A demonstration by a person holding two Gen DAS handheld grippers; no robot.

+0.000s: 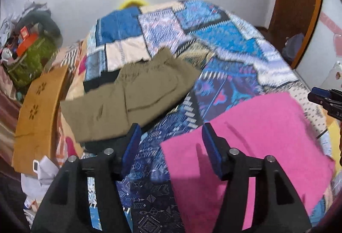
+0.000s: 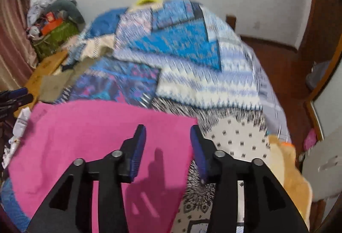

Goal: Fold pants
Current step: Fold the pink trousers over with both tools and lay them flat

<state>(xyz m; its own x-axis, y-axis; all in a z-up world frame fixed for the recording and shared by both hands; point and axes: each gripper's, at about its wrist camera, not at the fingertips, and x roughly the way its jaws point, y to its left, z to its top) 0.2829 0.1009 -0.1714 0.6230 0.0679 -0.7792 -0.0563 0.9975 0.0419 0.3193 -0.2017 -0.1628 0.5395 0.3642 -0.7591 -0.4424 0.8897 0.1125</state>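
Observation:
Pink pants (image 1: pixel 252 143) lie flat on the patterned bedspread (image 1: pixel 213 51), folded into a rough rectangle; they also show in the right wrist view (image 2: pixel 96 136). A folded olive-green garment (image 1: pixel 128 94) lies further left on the bed. My left gripper (image 1: pixel 171 136) is open and empty, above the pink pants' left edge. My right gripper (image 2: pixel 167 136) is open and empty, above the pants' right edge. The right gripper's tip shows at the right edge of the left wrist view (image 1: pixel 325 100).
An orange cardboard box (image 1: pixel 38 115) stands at the bed's left side. A green bag with clutter (image 1: pixel 32 57) sits in the far left corner. A tan soft toy (image 2: pixel 286 160) lies at the bed's right edge. A wooden door frame (image 1: pixel 299 8) is at the right.

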